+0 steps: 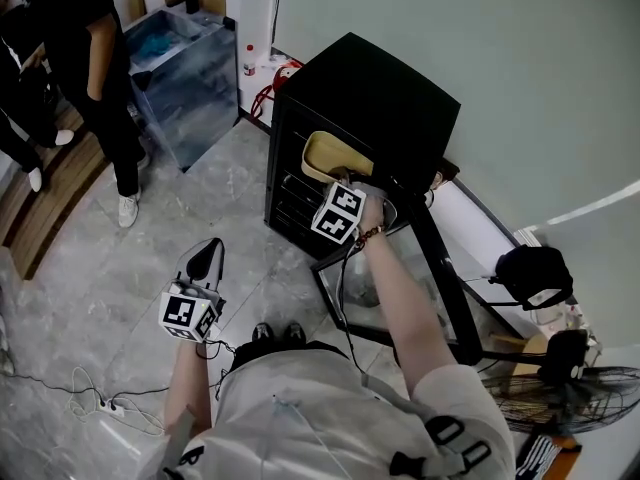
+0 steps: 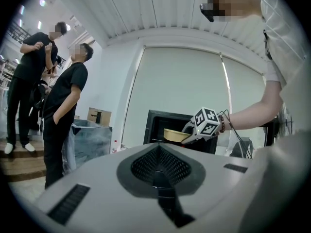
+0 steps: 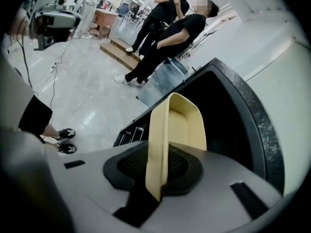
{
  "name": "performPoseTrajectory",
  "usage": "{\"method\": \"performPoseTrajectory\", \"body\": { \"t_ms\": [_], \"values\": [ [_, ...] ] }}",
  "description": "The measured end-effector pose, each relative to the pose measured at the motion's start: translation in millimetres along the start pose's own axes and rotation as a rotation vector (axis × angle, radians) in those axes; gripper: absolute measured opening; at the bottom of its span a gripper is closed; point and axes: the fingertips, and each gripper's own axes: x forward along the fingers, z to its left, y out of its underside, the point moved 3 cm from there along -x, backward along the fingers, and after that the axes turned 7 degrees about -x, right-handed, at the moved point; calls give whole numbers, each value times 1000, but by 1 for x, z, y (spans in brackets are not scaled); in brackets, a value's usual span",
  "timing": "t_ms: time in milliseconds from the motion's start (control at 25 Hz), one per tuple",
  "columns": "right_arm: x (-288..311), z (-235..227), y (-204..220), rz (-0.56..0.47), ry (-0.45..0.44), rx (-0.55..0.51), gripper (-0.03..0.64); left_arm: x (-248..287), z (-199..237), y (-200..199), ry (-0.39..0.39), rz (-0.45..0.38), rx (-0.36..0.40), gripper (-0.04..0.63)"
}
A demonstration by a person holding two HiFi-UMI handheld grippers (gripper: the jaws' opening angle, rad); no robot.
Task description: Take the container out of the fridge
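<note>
One shallow pale-yellow plastic container (image 1: pixel 328 154) is at the open mouth of the black fridge (image 1: pixel 380 88), frame centre, with the right gripper (image 1: pixel 340 180) clamped on its near rim. The left gripper (image 1: pixel 208 260) is closed and empty, lower left.

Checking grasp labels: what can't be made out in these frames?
Inside of the fridge: head view, its top hides the shelves; right gripper view, too dark.
Far end of the container: head view, under the fridge top.
Pads of the right gripper: head view, its marker cube covers them.
Contents of the bottle: head view, too small.
</note>
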Motion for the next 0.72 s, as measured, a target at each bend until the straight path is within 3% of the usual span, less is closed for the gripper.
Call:
{"method": "performPoseTrajectory", "body": {
  "t_ms": [240, 720],
  "values": [
    [-52, 28, -16, -101, -28, -20, 87, 6, -11, -1, 30, -4, 7, 6],
    [-126, 86, -20, -124, -92, -84, 86, 10, -39, 1, 75, -3, 15, 6]
  ]
}}
